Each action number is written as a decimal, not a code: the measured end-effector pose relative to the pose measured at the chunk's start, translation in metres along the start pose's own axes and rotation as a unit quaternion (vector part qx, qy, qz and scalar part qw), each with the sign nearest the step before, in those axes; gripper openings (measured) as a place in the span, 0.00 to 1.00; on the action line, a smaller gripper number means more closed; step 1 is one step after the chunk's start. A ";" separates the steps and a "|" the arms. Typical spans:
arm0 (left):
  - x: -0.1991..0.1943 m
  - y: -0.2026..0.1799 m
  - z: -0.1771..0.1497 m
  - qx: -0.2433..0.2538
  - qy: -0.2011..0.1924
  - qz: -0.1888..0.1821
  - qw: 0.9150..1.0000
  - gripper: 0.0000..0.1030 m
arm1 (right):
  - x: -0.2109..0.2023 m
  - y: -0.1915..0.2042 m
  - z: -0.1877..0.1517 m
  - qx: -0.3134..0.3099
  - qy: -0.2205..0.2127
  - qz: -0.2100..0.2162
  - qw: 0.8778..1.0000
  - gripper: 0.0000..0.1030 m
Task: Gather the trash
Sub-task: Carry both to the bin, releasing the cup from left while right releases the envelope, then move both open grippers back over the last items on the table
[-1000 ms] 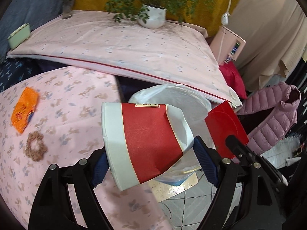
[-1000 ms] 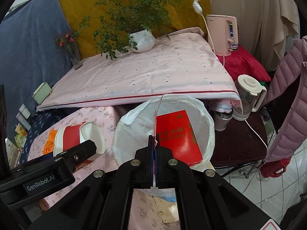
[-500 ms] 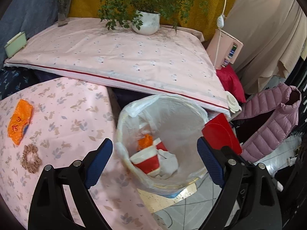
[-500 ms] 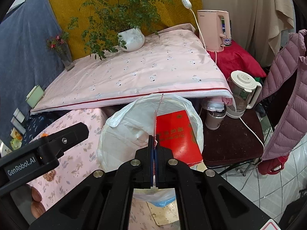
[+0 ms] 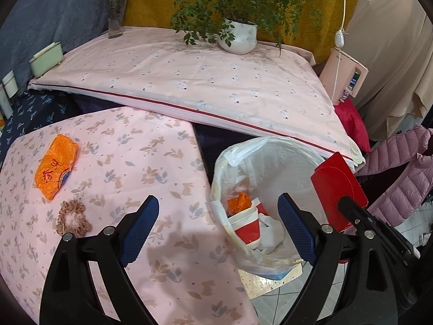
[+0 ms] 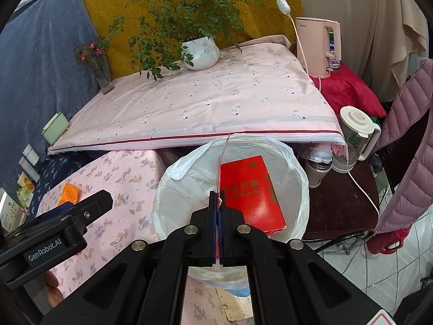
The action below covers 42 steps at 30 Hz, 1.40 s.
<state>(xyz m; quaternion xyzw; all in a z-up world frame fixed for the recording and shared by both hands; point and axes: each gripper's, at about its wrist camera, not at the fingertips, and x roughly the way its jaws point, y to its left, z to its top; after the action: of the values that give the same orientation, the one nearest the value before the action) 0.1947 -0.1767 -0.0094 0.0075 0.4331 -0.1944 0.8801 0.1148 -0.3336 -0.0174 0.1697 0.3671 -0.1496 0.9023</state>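
Red-and-white cup [image 5: 247, 226] lies in the lined bin [image 5: 292, 159]; left gripper [image 5: 216, 227] gapes empty, right gripper [image 6: 217, 203] pinches a red envelope [image 6: 250, 195] at twelve o'clock.

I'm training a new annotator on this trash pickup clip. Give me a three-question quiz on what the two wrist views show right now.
1. True or false: the left gripper is open and holds nothing.
2. What does the right gripper grip? A) the red envelope B) the scrunchie C) the orange pouch
3. Fill in: the red-and-white paper cup lies inside the ___.

Key:
1. True.
2. A; it is pinched by its edge above the trash bin.
3. Trash bin, lined with a white bag.
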 end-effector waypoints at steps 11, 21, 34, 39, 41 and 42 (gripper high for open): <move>0.000 0.035 -0.010 -0.022 0.001 0.031 0.999 0.83 | -0.008 0.024 0.002 -0.018 -0.025 -0.010 0.999 0.37; -0.011 0.069 -0.022 -0.045 -0.002 0.044 0.998 0.83 | -0.012 0.053 -0.007 -0.039 -0.014 0.003 0.999 0.37; -0.036 0.131 -0.047 -0.076 0.001 0.093 0.993 0.83 | -0.022 0.113 -0.032 -0.075 0.001 0.029 0.997 0.37; -0.046 0.156 -0.057 -0.092 -0.001 0.104 0.990 0.83 | -0.024 0.136 -0.045 -0.090 0.012 0.043 0.995 0.37; -0.050 0.166 -0.060 -0.100 -0.001 0.108 0.989 0.83 | -0.024 0.147 -0.051 -0.097 0.017 0.049 0.994 0.37; -0.051 0.171 -0.062 -0.105 -0.001 0.110 0.988 0.83 | -0.024 0.152 -0.053 -0.100 0.019 0.051 0.993 0.37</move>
<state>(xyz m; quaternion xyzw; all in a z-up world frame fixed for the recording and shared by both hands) 0.1787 0.0101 -0.0356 -0.0371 0.4466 -0.0498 0.8926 0.1258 -0.1713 -0.0065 0.1001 0.3884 -0.0622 0.9139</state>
